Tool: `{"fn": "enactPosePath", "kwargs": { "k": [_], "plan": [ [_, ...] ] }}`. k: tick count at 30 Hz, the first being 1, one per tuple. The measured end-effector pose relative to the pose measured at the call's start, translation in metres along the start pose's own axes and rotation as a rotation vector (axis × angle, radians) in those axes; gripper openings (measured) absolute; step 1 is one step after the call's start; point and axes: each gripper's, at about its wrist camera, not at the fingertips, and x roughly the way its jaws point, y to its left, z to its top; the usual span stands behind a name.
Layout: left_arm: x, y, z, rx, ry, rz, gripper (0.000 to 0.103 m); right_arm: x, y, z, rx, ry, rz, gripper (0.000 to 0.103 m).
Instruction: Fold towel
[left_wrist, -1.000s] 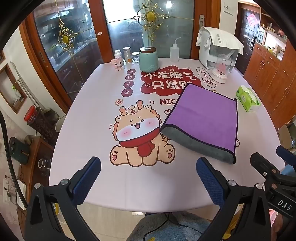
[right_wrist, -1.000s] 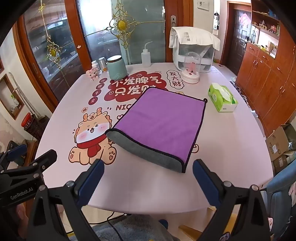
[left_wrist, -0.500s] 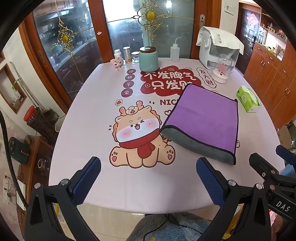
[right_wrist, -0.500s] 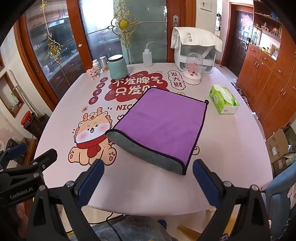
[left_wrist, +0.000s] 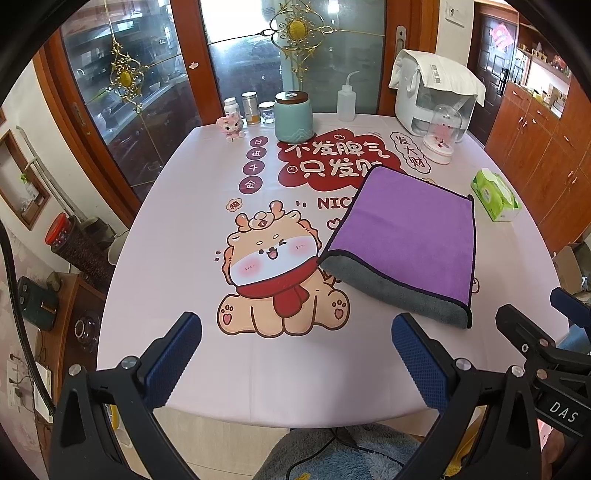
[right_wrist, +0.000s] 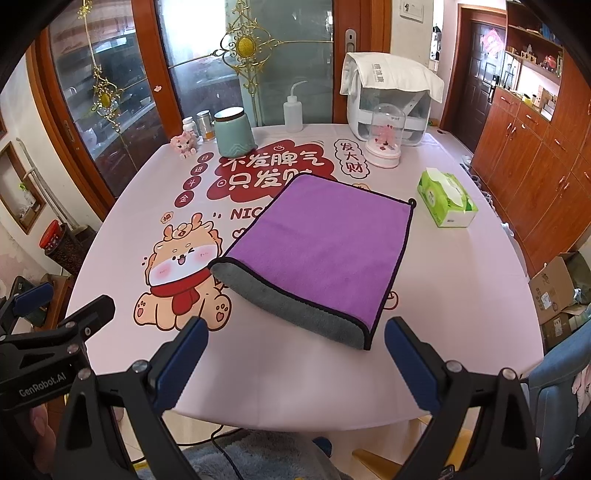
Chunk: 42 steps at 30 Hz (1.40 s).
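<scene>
A purple towel (left_wrist: 410, 236) with a grey underside lies folded flat on the pink printed tablecloth (left_wrist: 177, 236), right of the cartoon deer print. Its grey folded edge faces me. It also shows in the right wrist view (right_wrist: 325, 243). My left gripper (left_wrist: 295, 354) is open and empty above the table's near edge, left of the towel. My right gripper (right_wrist: 295, 350) is open and empty just in front of the towel's near edge. Neither touches the towel.
At the table's back stand a teal canister (left_wrist: 293, 116), small jars (left_wrist: 249, 107), a squeeze bottle (left_wrist: 346, 101), a white appliance (left_wrist: 436, 96) and a glass dome (left_wrist: 441, 138). A green tissue pack (right_wrist: 447, 201) lies right of the towel. Wooden cabinets (right_wrist: 535, 147) stand on the right.
</scene>
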Motion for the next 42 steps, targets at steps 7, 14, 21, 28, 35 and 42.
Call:
{"fn": "enactPosePath", "kwargs": {
  "k": [7, 14, 21, 28, 35, 42],
  "plan": [
    [0.0005, 0.0013, 0.0013, 0.008, 0.0, -0.005, 0.102, 0.0007, 0.0008, 0.0007, 0.0, 0.002, -0.001, 0.097],
    [0.0012, 0.0035, 0.0038, 0.015, 0.002, -0.009, 0.102, 0.0009, 0.0016, 0.0008, 0.002, 0.001, -0.003, 0.097],
    [0.0015, 0.0045, 0.0064, 0.02, 0.009, -0.012, 0.102, 0.0026, 0.0003, 0.0012, 0.008, 0.002, -0.006, 0.097],
    [0.0032, 0.0059, 0.0084, 0.026, 0.013, -0.016, 0.102, 0.0042, 0.0006, 0.001, 0.01, 0.003, -0.009, 0.097],
    [0.0033, 0.0061, 0.0092, 0.026, 0.011, -0.02, 0.102, 0.0055, 0.0002, 0.0007, 0.01, 0.003, -0.013, 0.097],
    [0.0041, 0.0074, 0.01, 0.029, 0.007, -0.026, 0.102, 0.0036, 0.0019, 0.0008, 0.016, 0.005, -0.02, 0.097]
  ]
}}
